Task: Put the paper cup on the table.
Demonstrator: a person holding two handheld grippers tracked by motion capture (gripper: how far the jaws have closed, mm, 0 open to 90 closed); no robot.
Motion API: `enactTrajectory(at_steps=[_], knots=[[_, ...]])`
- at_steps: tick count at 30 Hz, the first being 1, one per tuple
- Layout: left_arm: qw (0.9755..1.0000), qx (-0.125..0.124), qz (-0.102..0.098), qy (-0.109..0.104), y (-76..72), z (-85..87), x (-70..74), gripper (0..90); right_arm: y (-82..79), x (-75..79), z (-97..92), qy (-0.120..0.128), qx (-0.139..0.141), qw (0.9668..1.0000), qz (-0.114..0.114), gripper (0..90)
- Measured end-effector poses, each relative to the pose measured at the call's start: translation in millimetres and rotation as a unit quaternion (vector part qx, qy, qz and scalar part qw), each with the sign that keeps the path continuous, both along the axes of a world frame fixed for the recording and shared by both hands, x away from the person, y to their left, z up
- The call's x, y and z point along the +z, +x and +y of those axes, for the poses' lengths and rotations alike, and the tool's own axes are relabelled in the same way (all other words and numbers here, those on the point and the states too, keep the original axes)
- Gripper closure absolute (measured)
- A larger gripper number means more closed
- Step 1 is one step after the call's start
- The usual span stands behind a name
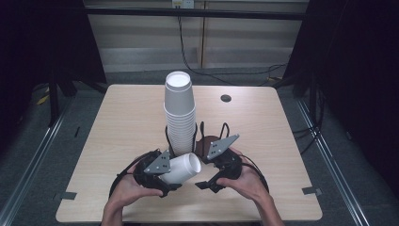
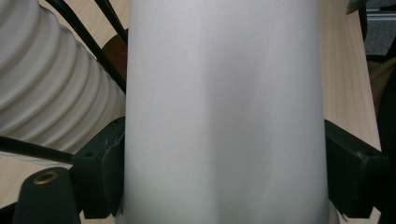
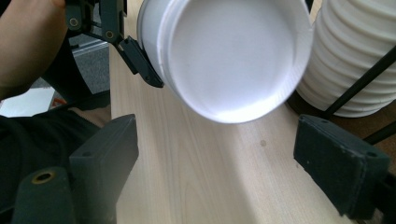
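One cup (image 2: 224,112) between left fingers (image 2: 100,172) (clamped).

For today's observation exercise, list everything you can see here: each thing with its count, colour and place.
loose cup: one, white, on its side, clamped in the left tongs
cup stack: one, white, upright in the wire holder, mid-table
wire holder: one, black, around the stack's base
table: one, light wood
hole: one, dark, far right of the tabletop
left tongs: black, shut on the loose cup
right tongs: black, open, facing the cup's mouth
hands: two, near edge
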State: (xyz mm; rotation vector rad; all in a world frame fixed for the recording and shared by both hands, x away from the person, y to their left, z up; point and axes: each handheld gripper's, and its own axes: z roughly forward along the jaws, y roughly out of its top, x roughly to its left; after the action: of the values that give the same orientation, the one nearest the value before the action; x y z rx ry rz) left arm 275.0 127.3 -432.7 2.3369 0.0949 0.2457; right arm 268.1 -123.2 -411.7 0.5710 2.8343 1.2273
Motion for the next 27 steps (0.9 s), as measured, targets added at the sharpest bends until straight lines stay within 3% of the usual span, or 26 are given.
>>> enactTrajectory(at_steps=[3, 4, 5, 8, 12, 16, 21, 27], knots=[[1.0000, -0.002, 0.002, 0.006, 0.6, -1.9, 0.2, 15.4, 0.2, 0.0, 2.7, -0.015, 0.004, 0.9999, 0.002, 13.7], [0.9997, -0.009, -0.001, 0.023, 0.5, -3.6, 1.0, 15.4, 0.7, -0.2, 3.5, -0.020, 0.007, 0.9998, 0.002, 13.7], [0.9997, -0.009, -0.001, 0.023, 0.5, -3.6, 1.0, 15.4, 1.4, -0.5, 4.1, -0.023, 0.008, 0.9997, -0.001, 13.7], [0.9994, -0.011, 0.000, 0.032, 0.3, -4.7, -0.3, 15.4, 2.8, -1.9, 5.1, -0.029, 0.011, 0.9995, 0.006, 13.6], [0.9987, -0.012, -0.004, 0.049, -0.4, -7.3, -2.5, 15.4, 5.2, -5.7, 10.1, -0.057, 0.022, 0.9980, 0.019, 13.7], [0.9979, -0.027, 0.000, 0.058, -2.5, -9.6, -3.6, 15.5, 6.5, -6.7, 14.0, -0.072, 0.024, 0.9969, 0.023, 14.0], [0.9980, -0.023, 0.002, 0.058, -2.9, -10.2, -5.2, 15.5, 8.8, -8.1, 17.4, -0.082, 0.037, 0.9953, 0.036, 16.3], [0.9972, -0.037, 0.007, 0.064, -3.7, -12.4, -6.6, 15.7, 11.4, -9.6, 20.8, -0.090, 0.048, 0.9942, 0.035, 16.9]])
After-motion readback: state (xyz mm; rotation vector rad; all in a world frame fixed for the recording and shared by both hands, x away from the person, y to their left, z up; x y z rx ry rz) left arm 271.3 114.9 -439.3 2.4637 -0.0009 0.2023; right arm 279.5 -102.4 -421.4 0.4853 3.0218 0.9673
